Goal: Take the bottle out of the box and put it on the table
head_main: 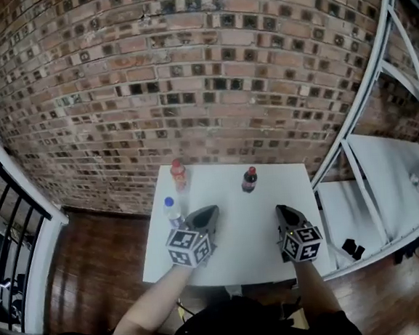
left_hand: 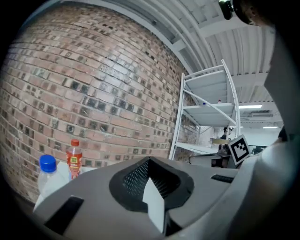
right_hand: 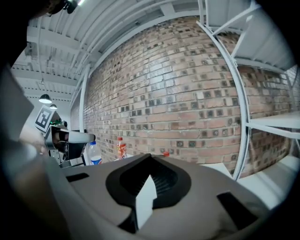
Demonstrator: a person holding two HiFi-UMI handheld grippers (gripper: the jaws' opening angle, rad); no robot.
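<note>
White table against a brick wall in the head view, with three bottles upright on it: an orange bottle at the far left corner, a dark bottle near the far edge, and a blue-capped bottle at the left edge, just beside the left gripper. The right gripper hangs over the table's right part.

Left gripper view — jaws clenched together on nothing; the blue-capped bottle and orange bottle stand at left.

Right gripper view — jaws pressed together, empty.
</note>
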